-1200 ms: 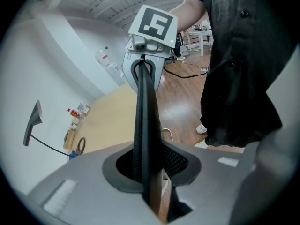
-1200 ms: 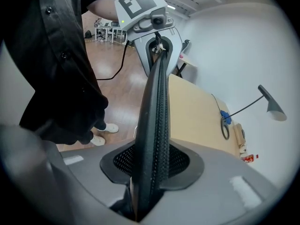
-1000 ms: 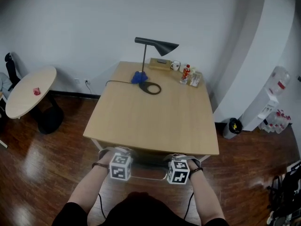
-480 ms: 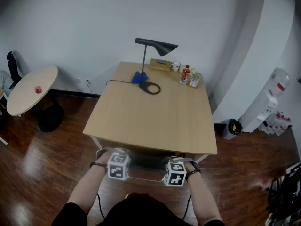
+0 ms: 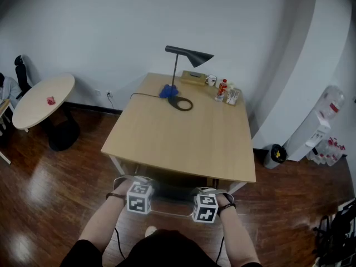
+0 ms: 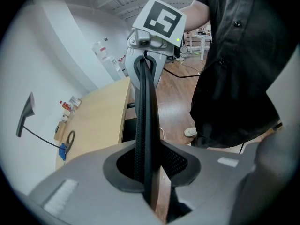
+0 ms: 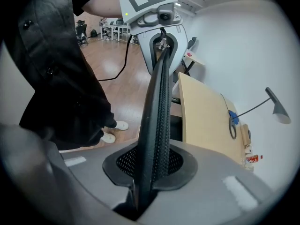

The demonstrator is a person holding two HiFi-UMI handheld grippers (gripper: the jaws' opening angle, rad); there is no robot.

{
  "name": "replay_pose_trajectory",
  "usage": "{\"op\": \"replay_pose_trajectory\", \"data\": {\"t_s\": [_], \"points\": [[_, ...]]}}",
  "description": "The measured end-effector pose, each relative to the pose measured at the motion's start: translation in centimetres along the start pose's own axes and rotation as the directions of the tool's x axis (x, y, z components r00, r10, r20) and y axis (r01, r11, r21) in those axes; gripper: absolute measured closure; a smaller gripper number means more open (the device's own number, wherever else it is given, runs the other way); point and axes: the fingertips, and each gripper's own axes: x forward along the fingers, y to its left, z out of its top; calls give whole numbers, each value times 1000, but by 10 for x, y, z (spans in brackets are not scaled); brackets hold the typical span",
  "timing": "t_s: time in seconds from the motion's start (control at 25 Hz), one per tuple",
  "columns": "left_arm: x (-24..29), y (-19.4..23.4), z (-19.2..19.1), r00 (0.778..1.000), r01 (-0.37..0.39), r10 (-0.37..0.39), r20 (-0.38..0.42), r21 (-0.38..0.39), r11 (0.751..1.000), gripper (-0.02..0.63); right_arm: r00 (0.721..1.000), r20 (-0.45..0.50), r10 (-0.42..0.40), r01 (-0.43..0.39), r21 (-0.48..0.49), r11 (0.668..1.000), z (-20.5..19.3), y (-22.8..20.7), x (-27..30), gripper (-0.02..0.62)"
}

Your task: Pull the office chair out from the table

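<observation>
The office chair's black mesh backrest rim (image 5: 172, 211) runs between my two grippers, just in front of the wooden table's (image 5: 183, 132) near edge. The chair's dark seat (image 5: 173, 191) is tucked under that edge. My left gripper (image 5: 135, 184) is shut on the left end of the rim (image 6: 145, 107), which passes between the left gripper's (image 6: 148, 172) jaws. My right gripper (image 5: 210, 194) is shut on the right end of the rim (image 7: 159, 102), pinched between the right gripper's (image 7: 152, 172) pads. Both grippers point steeply down.
A black desk lamp (image 5: 189, 54), a blue object (image 5: 168, 90), a mug and bottles stand at the table's far edge. A round table (image 5: 41, 99) is at the left. A bin (image 5: 274, 154) and a water dispenser (image 5: 320, 128) stand at the right. The person's shoes rest on the wood floor (image 7: 112, 125).
Both grippers, with the chair's rim held between them, have come a little toward the person, away from the table's near edge. The head view has shifted slightly.
</observation>
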Motion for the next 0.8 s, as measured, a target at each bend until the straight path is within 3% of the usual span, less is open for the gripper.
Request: {"op": "replay_pose_trajectory", "data": {"t_s": [0.8], "points": [[-15,-60,16,1000,-2,1,-4,-29,1000,514,999,9,31,-31,3,1000,11,61,-18,517]]}}
